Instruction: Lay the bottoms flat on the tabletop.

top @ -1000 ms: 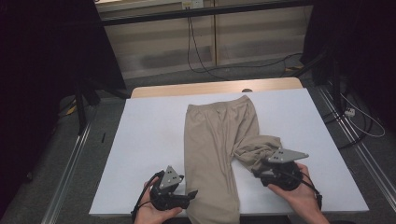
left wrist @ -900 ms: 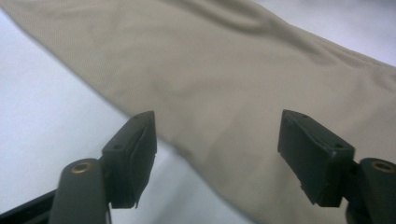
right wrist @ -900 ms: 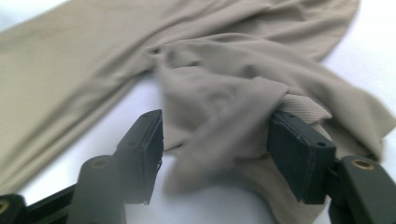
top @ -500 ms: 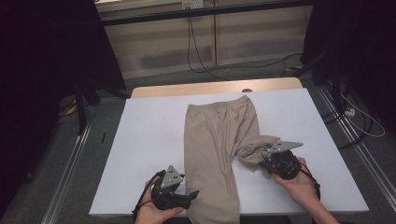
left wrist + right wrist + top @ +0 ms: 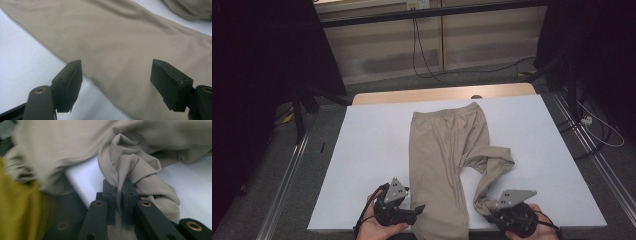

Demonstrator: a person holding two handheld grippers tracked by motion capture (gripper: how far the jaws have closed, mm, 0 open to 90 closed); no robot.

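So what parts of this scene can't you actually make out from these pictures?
- High view: the hem of the straight leg of the beige trousers runs off the bottom edge.
- High view: the right gripper has its jaws buried in bunched cloth.
- Right gripper view: a blurred yellow shape at the left can't be identified.
- Left gripper view: the left gripper is cut off by the bottom edge.

Beige trousers (image 5: 439,150) matt knit cloth w/ fine mesh texture, table (image 5: 372,150) smooth white

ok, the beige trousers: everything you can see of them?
The beige trousers are a thin, finely knit fabric lying lengthwise on the white table. One leg lies flat and straight beside the open left gripper. The other leg is twisted and bunched, its end pinched in the shut right gripper near the table's front edge.
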